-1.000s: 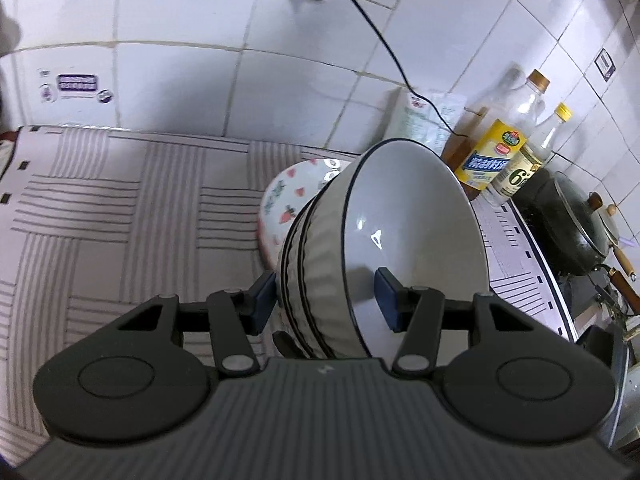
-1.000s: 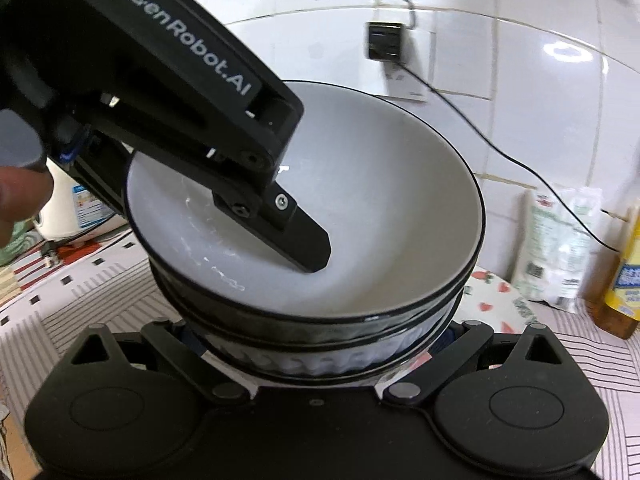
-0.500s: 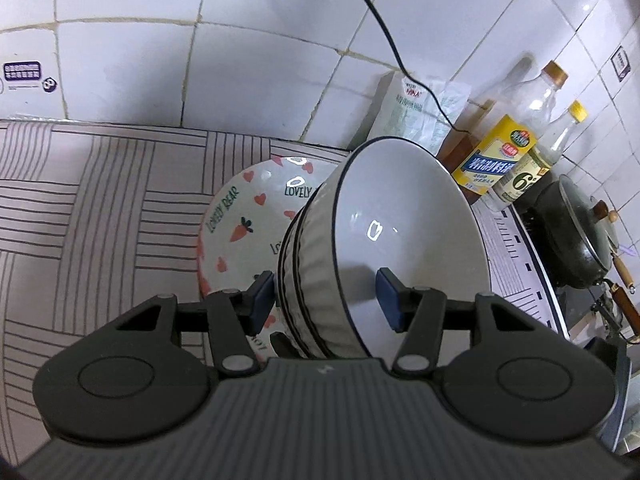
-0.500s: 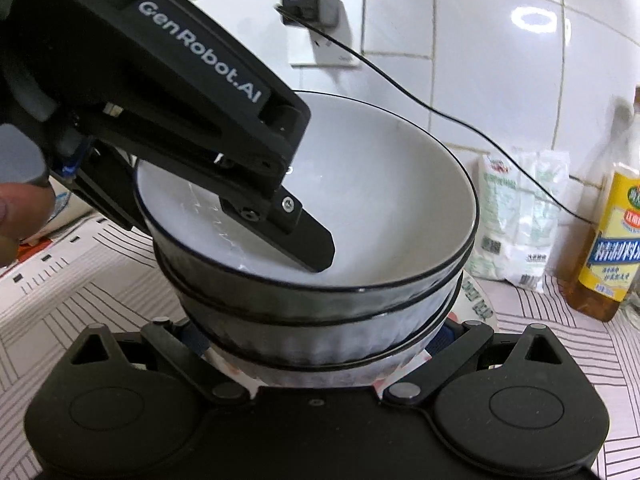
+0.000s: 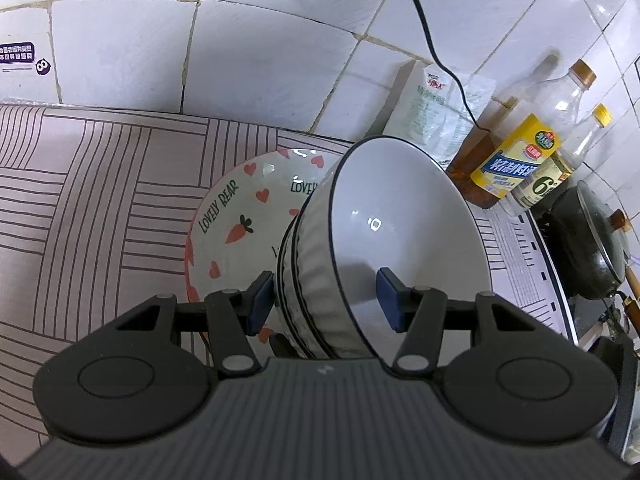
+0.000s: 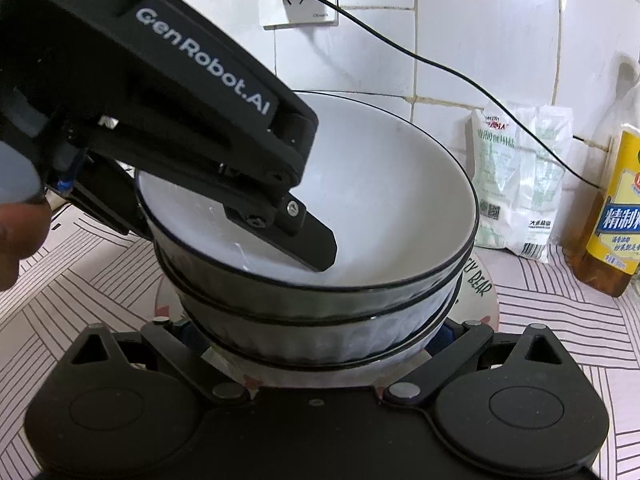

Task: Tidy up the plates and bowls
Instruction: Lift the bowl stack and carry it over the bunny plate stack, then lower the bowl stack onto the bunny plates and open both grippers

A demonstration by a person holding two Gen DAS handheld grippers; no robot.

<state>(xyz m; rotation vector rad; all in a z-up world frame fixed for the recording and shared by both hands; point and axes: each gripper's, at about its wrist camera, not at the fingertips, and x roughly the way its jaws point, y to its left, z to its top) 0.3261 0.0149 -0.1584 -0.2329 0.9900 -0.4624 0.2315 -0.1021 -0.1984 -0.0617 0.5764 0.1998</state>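
The left gripper (image 5: 326,300) is clamped on the wall of a stack of bowls (image 5: 320,280): one blue pad is pressed on the ribbed outside, the other on the white inside of the top bowl. The same gripper is seen from the right wrist view (image 6: 256,216), reaching in from the upper left, one finger (image 6: 308,240) lying inside the top bowl. The right gripper (image 6: 316,336) is set around the lower part of the stack (image 6: 360,208), a pad close at each side of the bottom bowl (whether the pads press on it cannot be told). The stack is held tilted just over a plate (image 5: 240,216) printed with hearts, a carrot and "LOVELY BEAR"; whether it touches the plate cannot be told. The plate is laid on the striped cloth of the table (image 5: 100,200), near the back edge by the tiled wall (image 5: 260,48). At the back right, a white bag (image 5: 432,108) and oil bottles (image 5: 520,152) are stood against the wall, and a dark lidded pot (image 5: 592,244) is seen at the right end. A black cable (image 6: 460,76) is run down from a wall socket (image 6: 300,4).
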